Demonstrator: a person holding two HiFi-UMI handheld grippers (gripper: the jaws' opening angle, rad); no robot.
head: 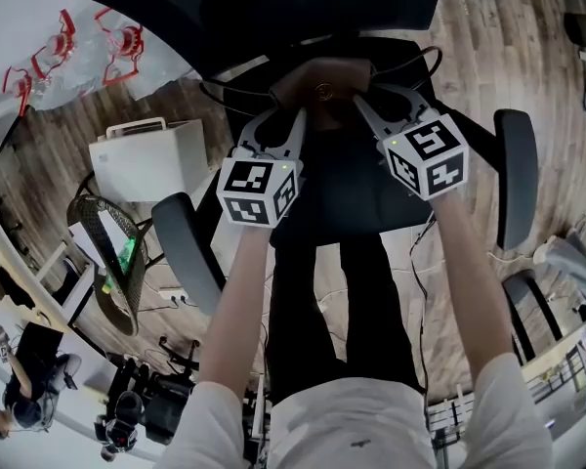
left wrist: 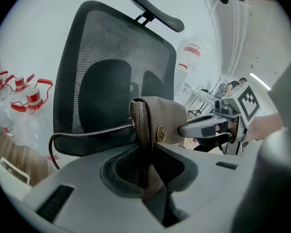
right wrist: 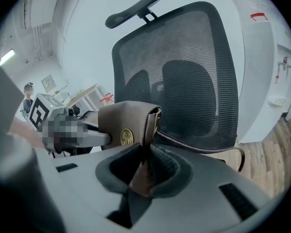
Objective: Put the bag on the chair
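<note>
A small brown leather bag (head: 321, 88) with a round brass button hangs between my two grippers, above the seat (head: 371, 203) of a black mesh office chair. My left gripper (head: 295, 117) is shut on the bag's left edge and my right gripper (head: 363, 101) on its right edge. In the left gripper view the bag (left wrist: 161, 121) is pinched between the jaws of the left gripper (left wrist: 148, 176), its thin strap (left wrist: 87, 132) trailing before the chair's backrest (left wrist: 111, 72). The right gripper view shows the bag (right wrist: 123, 123) clamped in the right gripper (right wrist: 143, 171), with the backrest (right wrist: 189, 72) behind it.
The chair's armrests (head: 188, 252) (head: 517, 176) flank the seat. A white box (head: 151, 157) and a wire basket (head: 112, 257) stand on the wooden floor at the left. Water bottles with red handles (head: 49, 57) sit at the far left. People stand at the lower left.
</note>
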